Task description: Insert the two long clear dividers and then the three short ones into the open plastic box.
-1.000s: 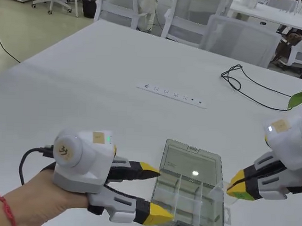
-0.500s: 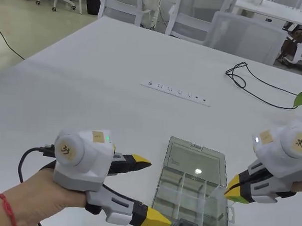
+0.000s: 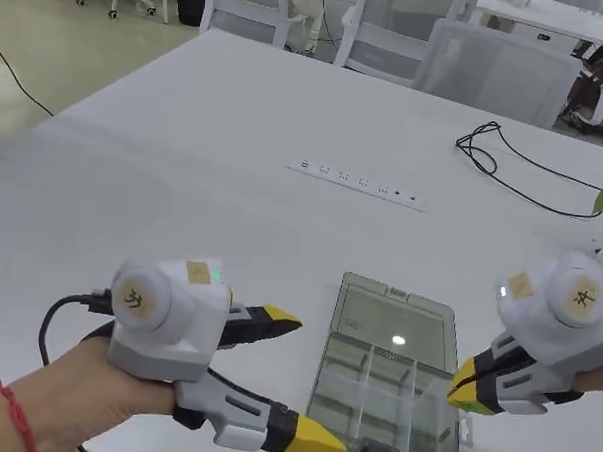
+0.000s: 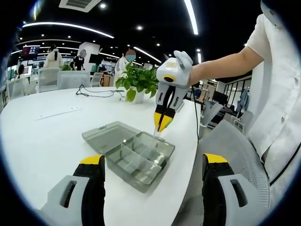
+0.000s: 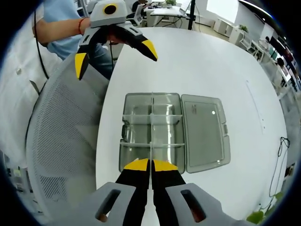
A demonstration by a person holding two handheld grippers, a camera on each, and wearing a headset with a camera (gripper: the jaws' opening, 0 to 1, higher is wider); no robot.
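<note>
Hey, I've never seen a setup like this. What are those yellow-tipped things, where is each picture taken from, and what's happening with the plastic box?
Those are hand-held grippers: a person holds one in each hand and works its two jaws. One picture comes from a headset camera looking down at the white table; the two round ones come from a camera on each gripper. On the table lie a clear plastic box with its lid open, a power strip and a black cable. The right gripper has its jaws shut on a thin clear divider, along the box's middle. The left gripper is open and empty, beside the box.
</note>
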